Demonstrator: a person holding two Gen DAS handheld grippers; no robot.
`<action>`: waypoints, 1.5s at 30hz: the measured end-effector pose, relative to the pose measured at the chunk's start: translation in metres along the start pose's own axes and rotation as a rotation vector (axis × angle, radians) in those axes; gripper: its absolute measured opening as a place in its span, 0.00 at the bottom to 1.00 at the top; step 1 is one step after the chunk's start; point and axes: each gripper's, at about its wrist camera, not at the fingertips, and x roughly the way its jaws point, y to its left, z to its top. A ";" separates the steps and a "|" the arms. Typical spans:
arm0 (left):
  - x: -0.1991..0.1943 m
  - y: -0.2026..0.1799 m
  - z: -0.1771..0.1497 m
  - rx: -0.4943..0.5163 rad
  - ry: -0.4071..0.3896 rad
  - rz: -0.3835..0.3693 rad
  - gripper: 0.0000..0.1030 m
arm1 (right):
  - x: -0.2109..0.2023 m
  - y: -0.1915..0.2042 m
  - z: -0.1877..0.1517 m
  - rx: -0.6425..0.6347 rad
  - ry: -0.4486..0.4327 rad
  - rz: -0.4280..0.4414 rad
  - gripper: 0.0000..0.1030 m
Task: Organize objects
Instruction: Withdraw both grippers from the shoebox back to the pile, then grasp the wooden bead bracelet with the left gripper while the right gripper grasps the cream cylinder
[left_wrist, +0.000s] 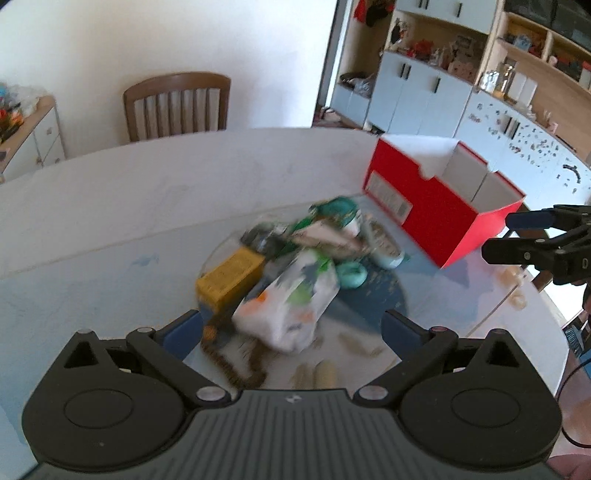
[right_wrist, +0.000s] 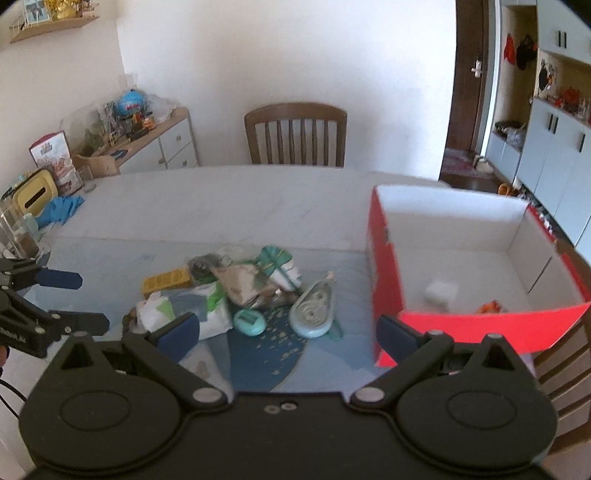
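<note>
A pile of small objects lies mid-table: a white printed pouch (left_wrist: 291, 302) (right_wrist: 199, 310), a yellow box (left_wrist: 231, 277) (right_wrist: 166, 281), a teal round case (left_wrist: 352, 275) (right_wrist: 249, 322), a pale blue tape dispenser (right_wrist: 314, 310) and a green-white tube (right_wrist: 282, 267). A red open box (left_wrist: 439, 206) (right_wrist: 476, 266) stands to the right; it holds a white item (right_wrist: 441, 291) and an orange item (right_wrist: 489, 307). My left gripper (left_wrist: 291, 328) is open, just before the pouch. My right gripper (right_wrist: 288, 332) is open and empty above the table, between the pile and the red box.
The table (right_wrist: 221, 206) has a blue patterned mat (right_wrist: 266, 354) under the pile. A wooden chair (right_wrist: 295, 134) stands at the far side. Blue gloves (right_wrist: 61, 208) and jars sit at the far left. Cabinets and shelves line the room's right side.
</note>
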 end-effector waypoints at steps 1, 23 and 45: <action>0.002 0.004 -0.004 -0.006 0.004 -0.001 1.00 | 0.003 0.005 -0.002 -0.003 0.007 0.005 0.98; 0.036 0.047 -0.039 -0.029 0.054 -0.010 0.99 | 0.067 0.089 -0.051 -0.198 0.198 0.185 0.89; 0.068 0.076 -0.024 -0.182 0.118 0.029 0.53 | 0.114 0.116 -0.042 -0.107 0.282 0.238 0.53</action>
